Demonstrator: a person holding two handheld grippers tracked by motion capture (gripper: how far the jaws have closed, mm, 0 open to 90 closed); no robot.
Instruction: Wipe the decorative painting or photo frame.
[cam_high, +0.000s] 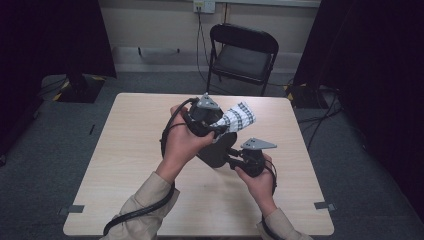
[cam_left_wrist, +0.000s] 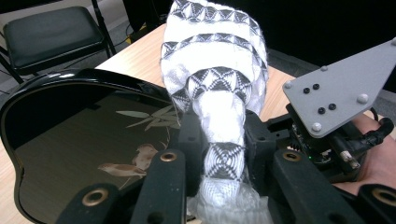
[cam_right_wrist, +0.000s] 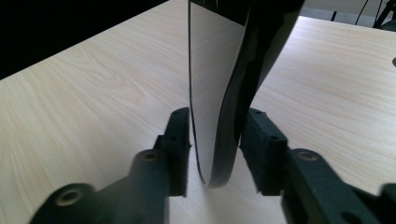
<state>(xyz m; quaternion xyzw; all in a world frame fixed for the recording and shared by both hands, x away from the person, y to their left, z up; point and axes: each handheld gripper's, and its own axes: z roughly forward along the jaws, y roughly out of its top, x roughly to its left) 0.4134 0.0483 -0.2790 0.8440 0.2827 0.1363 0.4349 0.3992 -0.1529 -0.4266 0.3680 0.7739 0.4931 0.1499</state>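
1. A person seated at a light wooden table holds a two-jaw gripper in each hand, both raised above the tabletop near its middle.

2. The left gripper is pressed tight on a white cloth with black diamond-patterned bands; the bunched fabric is pinched between the jaws and fans out wide beyond them.

3. In the high view, the cloth sticks out to the right of the left gripper, pointing toward the far right side of the table.

4. The right gripper straddles the rim of a glossy black tray, which stands on edge between the jaws. The rim seems to touch both pads, though a firm squeeze cannot be confirmed from this angle.

5. From above, the tray appears as a dark shape between the two hands, just below the left gripper and level with the right gripper.

6. The left gripper view shows the tray's inner face, lacquered black with painted birds and pale bamboo leaves, just beside the cloth.

7. The grey plate of the right gripper sits close at the right of that view, with the hand beneath it.

8. A black folding chair stands beyond the table's far edge, on grey carpet.
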